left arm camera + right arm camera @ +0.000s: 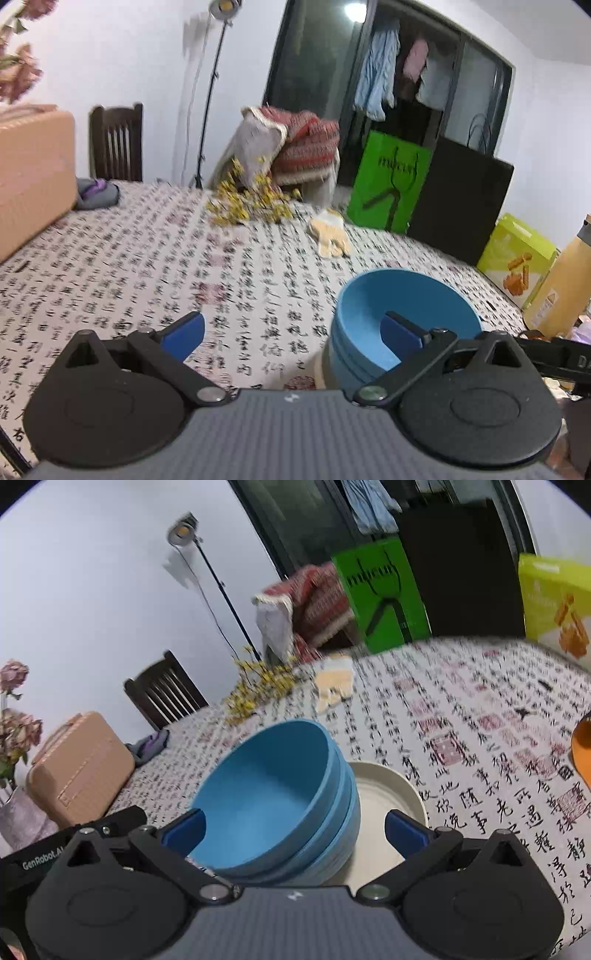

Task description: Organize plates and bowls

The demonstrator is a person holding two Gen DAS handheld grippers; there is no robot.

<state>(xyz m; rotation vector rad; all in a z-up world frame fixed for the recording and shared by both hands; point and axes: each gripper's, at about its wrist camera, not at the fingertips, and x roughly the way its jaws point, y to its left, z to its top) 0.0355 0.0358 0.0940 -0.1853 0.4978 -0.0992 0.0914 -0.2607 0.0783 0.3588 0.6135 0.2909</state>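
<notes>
Several blue bowls (pixel 273 794) sit nested in a stack, tilted, on a cream plate (pixel 388 790) that rests on the table's calligraphy cloth (pixel 480 757). My right gripper (pixel 295 825) is open just in front of the stack, its blue pads (pixel 406 830) apart on either side of the stack's near edge, not pressing it. In the left wrist view the blue bowls (pixel 399 325) are low on the right, with a sliver of the cream plate (pixel 319 369) beside them. My left gripper (pixel 291 328) is open; its right pad overlaps the bowl's rim in the picture, and nothing is gripped.
A pink case (pixel 33 173) stands at the left, with a grey cloth (pixel 98 192) beside it. Yellow flower sprigs (pixel 243 203) and a pale glove (pixel 330 232) lie at the far edge. A green bag (pixel 388 181), a yellow box (pixel 517 258) and an amber bottle (pixel 561 288) stand on the right.
</notes>
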